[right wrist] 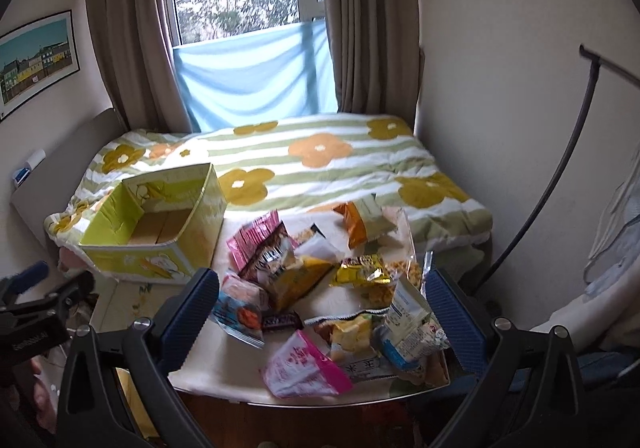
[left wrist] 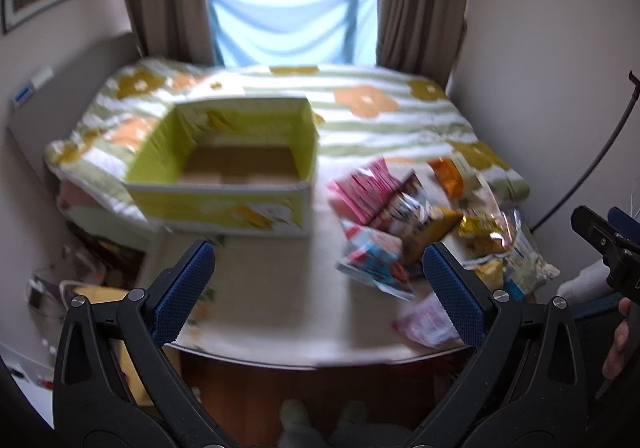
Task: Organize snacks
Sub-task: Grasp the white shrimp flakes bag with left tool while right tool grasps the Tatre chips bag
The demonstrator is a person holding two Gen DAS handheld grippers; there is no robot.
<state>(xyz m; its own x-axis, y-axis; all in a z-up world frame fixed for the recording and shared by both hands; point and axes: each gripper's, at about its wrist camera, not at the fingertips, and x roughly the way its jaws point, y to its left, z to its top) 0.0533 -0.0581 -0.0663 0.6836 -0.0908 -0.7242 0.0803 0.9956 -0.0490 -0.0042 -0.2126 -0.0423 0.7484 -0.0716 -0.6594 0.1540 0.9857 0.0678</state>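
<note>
An empty yellow-green cardboard box (left wrist: 224,171) stands open at the table's far left; it also shows in the right wrist view (right wrist: 156,224). A pile of snack packets (right wrist: 320,288) lies on the table's right half, including a pink packet (right wrist: 304,368), a yellow bag (right wrist: 296,280) and an orange bag (right wrist: 354,226). The pile shows blurred in the left wrist view (left wrist: 420,232). My left gripper (left wrist: 316,288) is open and empty above the near table edge. My right gripper (right wrist: 320,312) is open and empty, above the pile.
The small table (left wrist: 272,304) has a pale cloth and stands against a bed with a flowered quilt (right wrist: 320,163). A window with brown curtains (right wrist: 132,27) is behind. Clutter lies on the floor at the left (left wrist: 80,280). A black cable (right wrist: 560,167) runs along the right wall.
</note>
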